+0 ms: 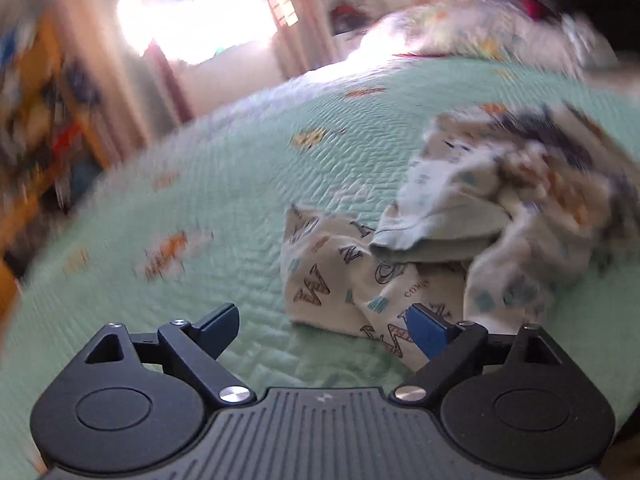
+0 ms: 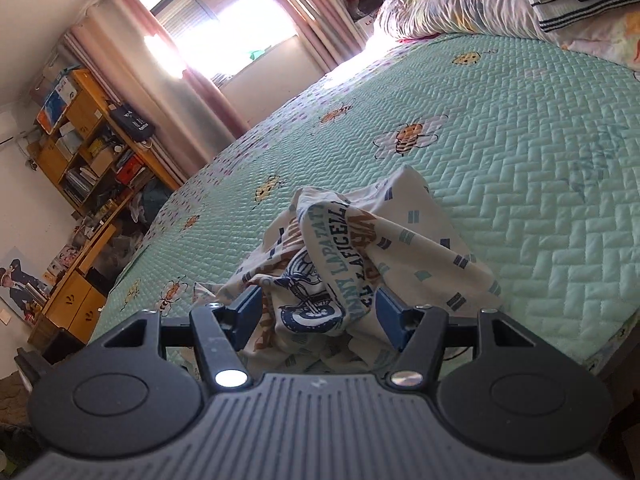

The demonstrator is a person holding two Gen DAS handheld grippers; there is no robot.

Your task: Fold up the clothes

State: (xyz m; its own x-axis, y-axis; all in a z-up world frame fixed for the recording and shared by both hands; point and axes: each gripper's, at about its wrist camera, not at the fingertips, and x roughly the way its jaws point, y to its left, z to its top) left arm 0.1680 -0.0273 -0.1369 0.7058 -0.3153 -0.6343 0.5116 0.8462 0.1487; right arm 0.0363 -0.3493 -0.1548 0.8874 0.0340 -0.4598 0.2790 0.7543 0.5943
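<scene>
A crumpled cream garment (image 1: 344,276) with letter prints and small teal marks lies bunched on the green quilted bed (image 1: 224,184). In the left wrist view my left gripper (image 1: 322,330) hovers low over the quilt, open wide; its right fingertip (image 1: 426,330) overlaps the garment's near edge and nothing sits between the pads. In the right wrist view the same garment (image 2: 360,248) shows a blue crest and printed words. My right gripper (image 2: 319,316) is open, with a loose bunch of the cloth lying between its blue pads without being pinched.
Pillows and piled bedding (image 2: 480,4) sit at the head of the bed (image 2: 520,140). A wooden shelf unit and desk (image 2: 92,152) stand along the left wall beside pink curtains (image 2: 188,80) and a bright window. The bed's near edge runs lower right.
</scene>
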